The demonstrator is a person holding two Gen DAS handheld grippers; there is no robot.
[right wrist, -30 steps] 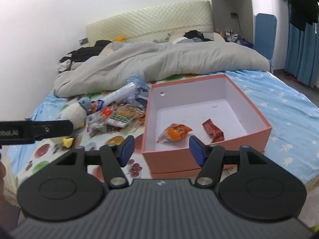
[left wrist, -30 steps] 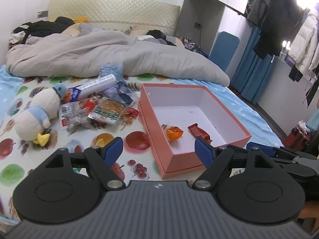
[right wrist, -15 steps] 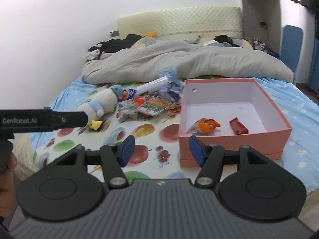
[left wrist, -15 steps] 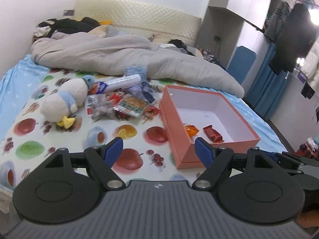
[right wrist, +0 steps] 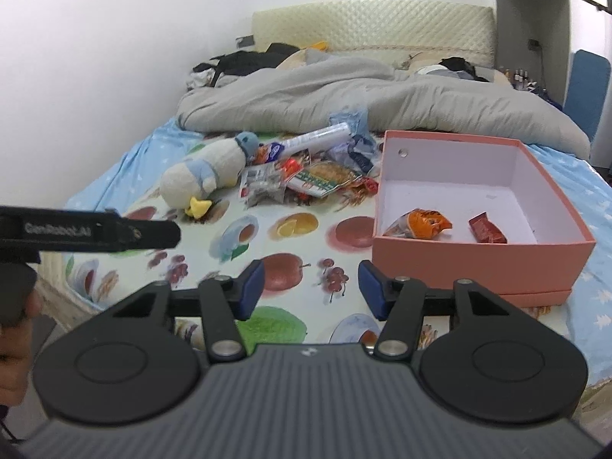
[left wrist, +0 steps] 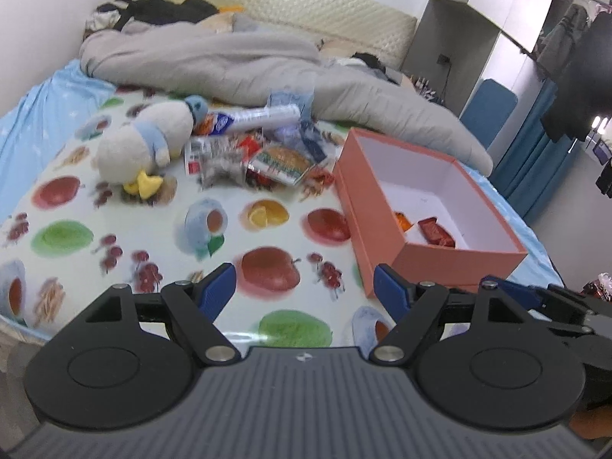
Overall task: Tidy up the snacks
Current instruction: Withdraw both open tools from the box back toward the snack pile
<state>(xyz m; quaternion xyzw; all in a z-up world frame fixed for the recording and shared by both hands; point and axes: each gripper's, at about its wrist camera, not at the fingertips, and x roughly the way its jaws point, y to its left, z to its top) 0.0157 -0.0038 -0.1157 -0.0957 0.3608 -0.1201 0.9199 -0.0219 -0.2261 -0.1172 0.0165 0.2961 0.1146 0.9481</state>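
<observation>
left gripper (left wrist: 304, 287) open, nothing between the blue pads, hovering over the fruit-print sheet (left wrist: 160, 237) at the near edge of the bed. right gripper (right wrist: 310, 287) also open and empty, jaws just been closing a little, gap narrower than the left's; aimed at the sheet just left of the box. pink cardboard box (right wrist: 482, 264) open-topped, white inside, sitting on the bed to the right of both grippers; holds an orange snack packet (right wrist: 420, 223) and a red wrapped bar (right wrist: 487, 229), lying apart on the floor of the box near its front wall. remaining snack pile (right wrist: 306, 176) loose on the sheet beyond, between a plush duck (right wrist: 206, 176) on the left and the box's far-left corner; includes a long white tube-shaped pack (right wrist: 317, 139), a clear bag with dark contents, a green-and-red flat packet, crumpled blue wrappers. grey duvet (right wrist: 344, 99) bunched behind the pile. edges in left wrist view slightly blurred.
</observation>
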